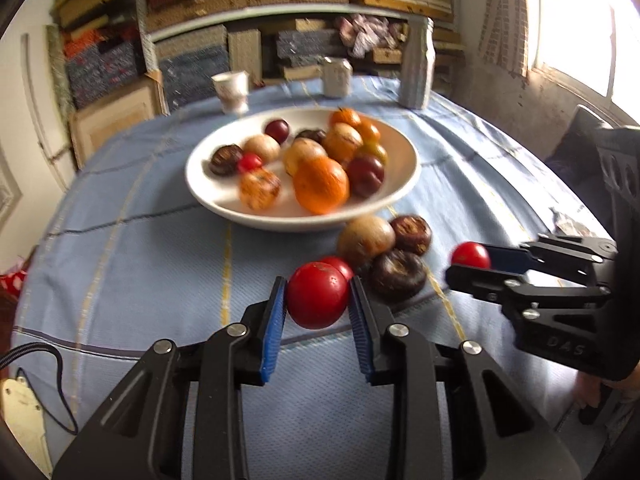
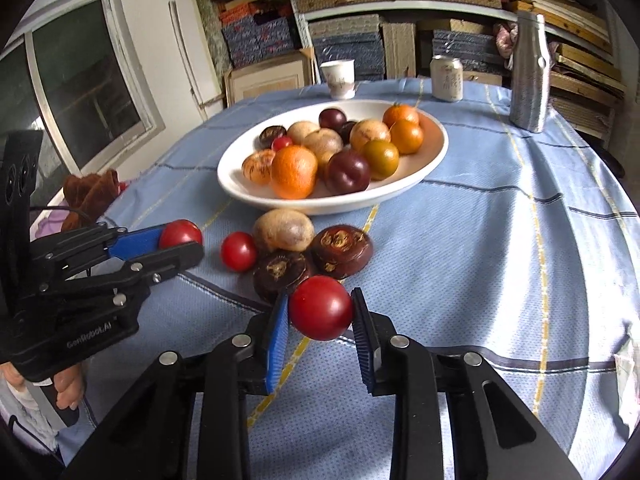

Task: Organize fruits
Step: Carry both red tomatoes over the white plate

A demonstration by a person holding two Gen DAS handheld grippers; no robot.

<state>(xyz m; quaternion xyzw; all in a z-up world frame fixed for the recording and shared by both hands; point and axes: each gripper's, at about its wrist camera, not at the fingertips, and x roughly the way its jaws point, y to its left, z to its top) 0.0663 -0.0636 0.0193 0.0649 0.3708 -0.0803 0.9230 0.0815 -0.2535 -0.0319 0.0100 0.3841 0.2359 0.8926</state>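
Evidently bound for the bowl (image 1: 404,184) at twelve o'clock, left gripper (image 1: 318,300) and right gripper (image 2: 320,308) each pinch a red tomato (image 1: 316,294) clear of the table (image 1: 140,260).

daylight glares from a blown-out window (image 1: 576,20); left view motion-blurred, right sharper; fisheye edges bend.

Left gripper (image 1: 318,300), right gripper (image 2: 320,308): black linkage frames showing silver rivets, wearing ribbed blue pads (image 2: 276,340); white lettering marking the bodies.
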